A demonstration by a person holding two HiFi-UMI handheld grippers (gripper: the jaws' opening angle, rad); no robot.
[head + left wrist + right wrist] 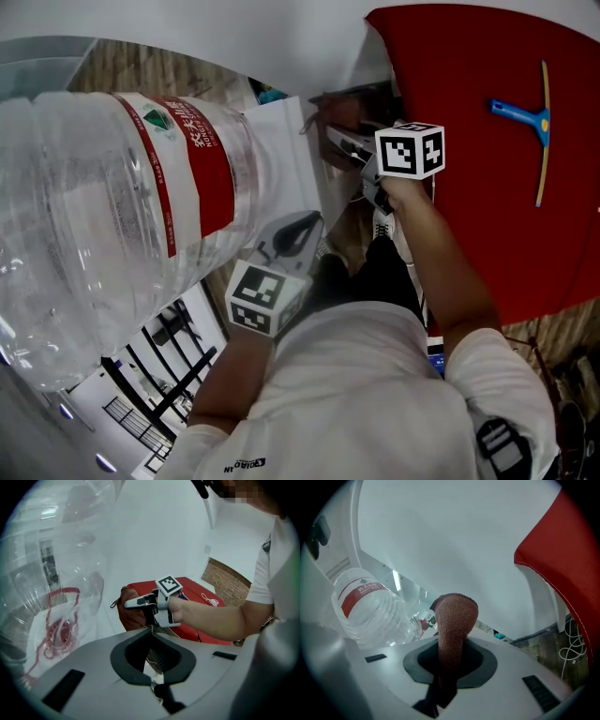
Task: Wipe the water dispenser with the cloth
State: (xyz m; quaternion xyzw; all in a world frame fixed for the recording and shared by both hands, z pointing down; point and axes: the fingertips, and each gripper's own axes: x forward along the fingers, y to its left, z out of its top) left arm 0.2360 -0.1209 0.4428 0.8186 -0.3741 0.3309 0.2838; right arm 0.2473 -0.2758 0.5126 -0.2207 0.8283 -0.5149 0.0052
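A big clear water bottle with a red label lies across the left of the head view, mounted on the white water dispenser. My right gripper is held out beside the dispenser's top, shut on a brown cloth. In the right gripper view the cloth stands up out of the right gripper, with the bottle behind it. My left gripper hangs lower and nearer to me, shut and empty. Its own view shows the left gripper pointing at the right gripper and the cloth.
A red surface with a blue-handled squeegee fills the right side. A black wire rack stands below the bottle. Cables lie on the wooden floor. The person's own white shirt and arms fill the lower middle.
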